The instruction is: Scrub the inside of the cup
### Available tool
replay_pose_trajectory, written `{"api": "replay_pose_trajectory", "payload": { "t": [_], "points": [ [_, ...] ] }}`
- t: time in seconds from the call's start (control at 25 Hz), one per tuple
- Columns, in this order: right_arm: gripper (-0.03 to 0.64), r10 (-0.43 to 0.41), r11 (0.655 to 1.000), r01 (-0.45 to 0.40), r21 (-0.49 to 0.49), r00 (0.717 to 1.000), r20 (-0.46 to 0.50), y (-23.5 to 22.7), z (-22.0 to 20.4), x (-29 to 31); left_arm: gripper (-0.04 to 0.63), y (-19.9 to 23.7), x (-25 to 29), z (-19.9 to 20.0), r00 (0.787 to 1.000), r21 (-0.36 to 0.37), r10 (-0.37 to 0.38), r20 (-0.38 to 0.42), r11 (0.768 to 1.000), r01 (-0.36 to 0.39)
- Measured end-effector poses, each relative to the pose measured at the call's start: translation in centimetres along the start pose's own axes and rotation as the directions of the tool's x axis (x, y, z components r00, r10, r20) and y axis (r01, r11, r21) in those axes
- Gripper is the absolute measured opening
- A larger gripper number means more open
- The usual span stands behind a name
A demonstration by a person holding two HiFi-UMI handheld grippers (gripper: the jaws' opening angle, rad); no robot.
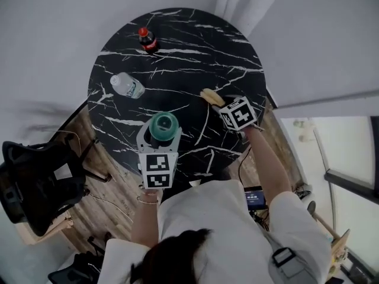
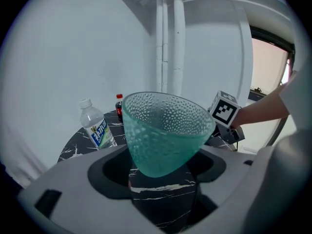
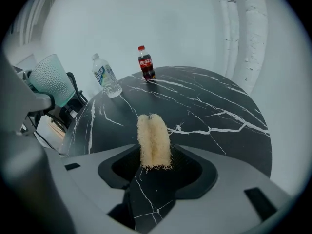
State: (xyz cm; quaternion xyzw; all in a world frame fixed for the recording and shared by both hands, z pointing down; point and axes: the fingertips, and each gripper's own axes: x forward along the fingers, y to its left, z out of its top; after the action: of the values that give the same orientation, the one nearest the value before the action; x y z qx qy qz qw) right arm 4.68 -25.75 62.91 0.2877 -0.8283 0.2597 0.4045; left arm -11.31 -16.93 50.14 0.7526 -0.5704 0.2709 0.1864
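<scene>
Now cup [image 2: 165, 130] held, scrubber [image 3: 154, 140] loose.
The left tongs [image 2: 163, 168] pinch the tilted green cup; the right tongs [image 3: 156, 168] stand spread, the scrubber lying between them on the table [image 3: 209, 111].

On the table [image 1: 195, 52], the cola bottle [image 1: 147, 40] is standing at the far left with the water bottle [image 1: 127, 86] before it, and the scrubber [image 1: 212, 97] is lying at the right. The cup [image 1: 163, 125] is sitting in the left gripper [image 1: 160, 138] over the near edge.

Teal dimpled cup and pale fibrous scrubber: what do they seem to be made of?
Teal dimpled cup: translucent glass or plastic, glossy; light passes through its pebbled wall. Pale fibrous scrubber: likely dried loofah, matte; coarse straw-coloured fibres fray at its end.
</scene>
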Motion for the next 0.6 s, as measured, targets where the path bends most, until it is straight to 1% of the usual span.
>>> {"api": "replay_pose_trajectory", "payload": {
  "t": [0.12, 0.2, 0.28, 0.36, 0.48, 0.6],
  "points": [
    [0.206, 0.023, 1.0, -0.022, 0.013, 1.0, -0.02, 0.3, -0.2, 0.6, 0.344, 0.4, 0.0, -0.2, 1.0, -0.012, 0.008, -0.003, 1.0, -0.008],
    [0.203, 0.017, 1.0, -0.017, 0.004, 1.0, -0.022, 0.5, -0.3, 0.7, 0.344, 0.7, -0.1, -0.4, 1.0, -0.016, 0.014, -0.005, 1.0, -0.014],
    [0.141, -0.005, 1.0, 0.005, -0.011, 1.0, -0.011, 0.4, 0.1, 0.6, 0.344, 0.9, -0.2, -0.6, 1.0, -0.021, 0.017, -0.008, 1.0, -0.017],
    [0.115, -0.026, 0.999, 0.025, -0.03, 1.0, -0.008, 0.4, 0.3, 0.6, 0.344, 1.2, -0.2, -0.9, 1.0, -0.025, 0.017, -0.016, 1.0, -0.018],
    [0.094, -0.054, 0.996, 0.053, -0.067, 0.998, -0.012, 0.6, 0.3, 0.5, 0.344, 1.3, -0.1, -1.2, 1.0, -0.026, 0.009, -0.023, 1.0, -0.01],
    [0.087, -0.058, 0.994, 0.058, -0.089, 0.998, 0.009, 1.1, 0.9, 0.0, 0.344, 1.4, 0.1, -1.4, 0.999, -0.009, -0.004, -0.032, 1.0, 0.004]
  ]
}}
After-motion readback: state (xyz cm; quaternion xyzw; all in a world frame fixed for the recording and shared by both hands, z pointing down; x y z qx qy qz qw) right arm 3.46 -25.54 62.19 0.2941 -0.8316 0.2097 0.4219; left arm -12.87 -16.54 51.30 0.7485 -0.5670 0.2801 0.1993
